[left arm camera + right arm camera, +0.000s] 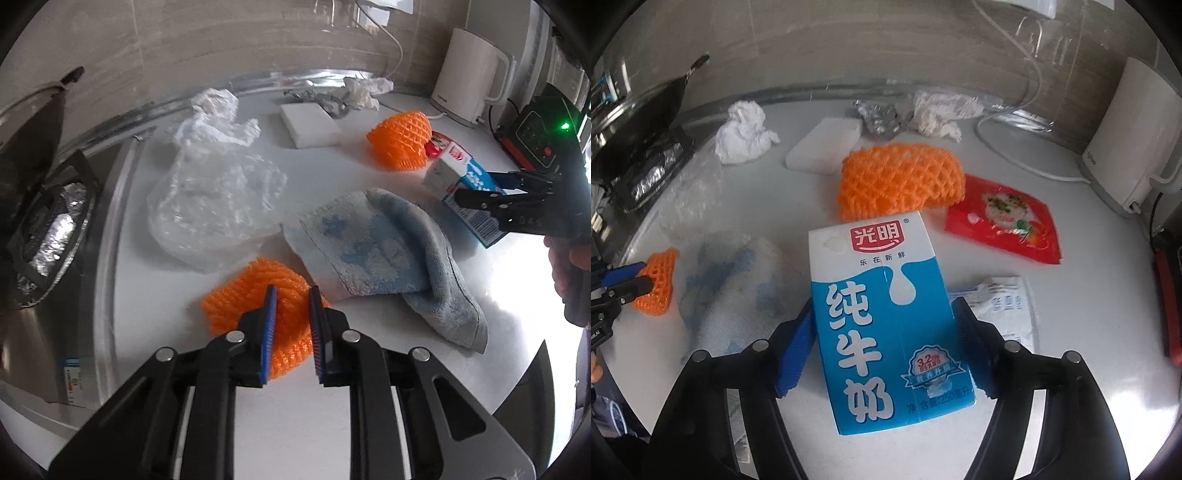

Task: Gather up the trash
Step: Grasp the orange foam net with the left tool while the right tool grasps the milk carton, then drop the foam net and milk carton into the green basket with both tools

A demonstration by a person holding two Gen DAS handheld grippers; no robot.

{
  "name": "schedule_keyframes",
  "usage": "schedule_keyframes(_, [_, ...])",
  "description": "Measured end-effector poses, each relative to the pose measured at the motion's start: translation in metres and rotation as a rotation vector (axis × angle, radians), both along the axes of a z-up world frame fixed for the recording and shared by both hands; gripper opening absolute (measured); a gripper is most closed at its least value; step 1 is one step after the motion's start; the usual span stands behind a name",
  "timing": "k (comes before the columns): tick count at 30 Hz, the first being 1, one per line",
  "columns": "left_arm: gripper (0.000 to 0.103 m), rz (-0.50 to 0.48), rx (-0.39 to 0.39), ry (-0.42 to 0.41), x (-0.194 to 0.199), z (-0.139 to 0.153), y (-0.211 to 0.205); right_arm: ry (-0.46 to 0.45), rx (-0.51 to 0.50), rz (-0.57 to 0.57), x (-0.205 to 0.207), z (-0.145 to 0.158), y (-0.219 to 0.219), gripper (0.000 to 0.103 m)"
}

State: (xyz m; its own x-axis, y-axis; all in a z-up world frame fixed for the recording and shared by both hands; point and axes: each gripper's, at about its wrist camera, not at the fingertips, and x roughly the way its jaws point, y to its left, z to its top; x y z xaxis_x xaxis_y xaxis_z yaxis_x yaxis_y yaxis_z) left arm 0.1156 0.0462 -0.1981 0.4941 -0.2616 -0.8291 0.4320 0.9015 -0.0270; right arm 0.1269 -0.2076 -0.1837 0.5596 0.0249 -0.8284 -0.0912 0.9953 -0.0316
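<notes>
Two grippers worked the white countertop (pixel 140 295). Nearest, the left gripper (pixel 291 295) had its blue pads pinched shut on an orange foam fruit net (pixel 240 299), which lay just beside a blue towel (pixel 388 251). The right gripper (pixel 882 321) straddled a blue-and-white milk carton (pixel 882 325), both pads pressed against the carton's sides. Beyond the carton lay a second orange foam net (pixel 901 181) and a red snack wrapper (pixel 1004 221). Farther back sat a white sponge block (pixel 827 147), crumpled tissues (pixel 742 133), and a white kettle (pixel 469 74) by the wall.
</notes>
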Motion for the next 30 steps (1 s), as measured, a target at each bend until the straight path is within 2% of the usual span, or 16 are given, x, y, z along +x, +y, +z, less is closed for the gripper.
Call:
schedule_keyframes(7, [0.017, -0.002, -0.044, -0.018, -0.023, 0.033, 0.016, -0.079, 0.074, -0.022, -0.027, 0.037, -0.006, 0.072])
schedule_keyframes(14, [0.017, -0.159, -0.094, 0.004, -0.097, 0.062, 0.002, -0.124, 0.162, -0.033, -0.106, 0.068, -0.005, 0.072])
schedule_keyframes(20, [0.018, -0.317, -0.11, 0.086, -0.165, 0.048, -0.032, -0.1, 0.197, -0.057, -0.191, 0.072, -0.006, 0.072])
schedule_keyframes(25, [0.019, -0.389, -0.077, 0.171, -0.212, 0.01, -0.063, -0.054, 0.239, -0.067, -0.245, 0.059, -0.011, 0.072])
schedule_keyframes(26, [0.022, -0.394, -0.068, 0.179, -0.218, 0.005, -0.067, -0.045, 0.248, -0.067, -0.255, 0.056, -0.012, 0.072])
schedule_keyframes(27, [0.033, -0.4, -0.052, 0.191, -0.226, -0.001, -0.072, -0.037, 0.255, -0.069, -0.264, 0.053, -0.013, 0.072])
schedule_keyframes(28, [0.049, -0.399, -0.045, 0.194, -0.23, -0.005, -0.075, -0.026, 0.261, -0.069, -0.272, 0.049, -0.014, 0.072])
schedule_keyframes(30, [0.065, -0.386, -0.037, 0.186, -0.241, -0.011, -0.081, -0.016, 0.266, -0.072, -0.284, 0.045, -0.016, 0.072])
